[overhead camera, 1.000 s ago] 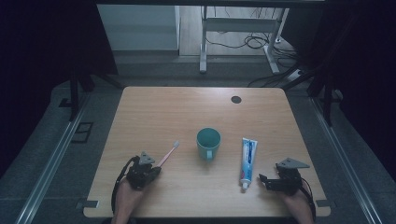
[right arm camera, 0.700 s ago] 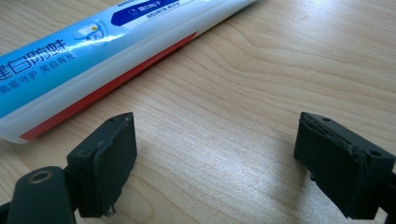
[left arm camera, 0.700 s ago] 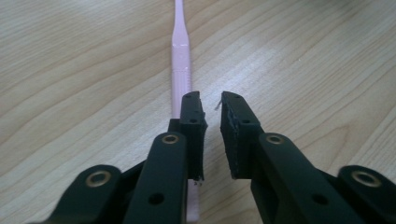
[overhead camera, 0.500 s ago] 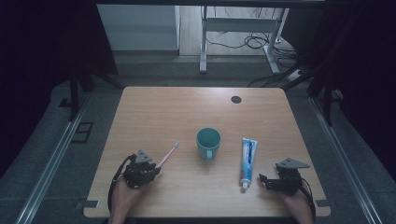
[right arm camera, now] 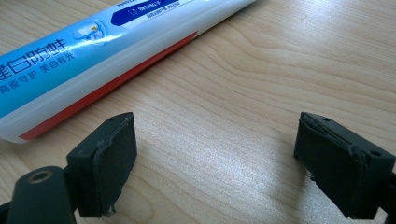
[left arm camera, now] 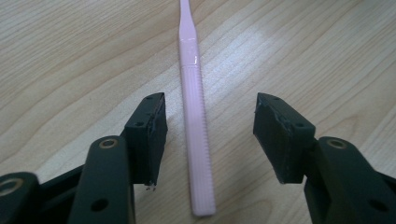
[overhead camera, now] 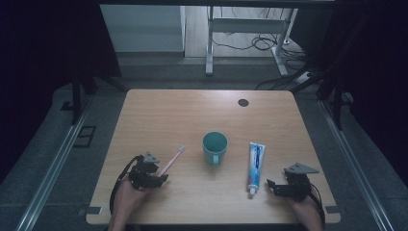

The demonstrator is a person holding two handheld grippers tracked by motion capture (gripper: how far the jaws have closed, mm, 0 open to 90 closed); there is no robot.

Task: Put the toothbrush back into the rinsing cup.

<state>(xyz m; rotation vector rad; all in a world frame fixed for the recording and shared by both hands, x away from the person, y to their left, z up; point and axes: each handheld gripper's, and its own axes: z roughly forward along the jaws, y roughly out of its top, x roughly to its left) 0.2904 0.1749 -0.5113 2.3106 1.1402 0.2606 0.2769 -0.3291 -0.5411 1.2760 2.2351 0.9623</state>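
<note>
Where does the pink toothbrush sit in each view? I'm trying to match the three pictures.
High view: the pink toothbrush lies left of the teal mug, its handle end at the left gripper.
Left gripper view: it lies lengthwise between the open jaws.
Right gripper view: not in it.
Shared landmark: the wooden table.

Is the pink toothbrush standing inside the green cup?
No, the pink toothbrush lies flat on the table, to the left of the green cup and apart from it.

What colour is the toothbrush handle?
Pale pink; the toothbrush shows best in the left gripper view.
</note>
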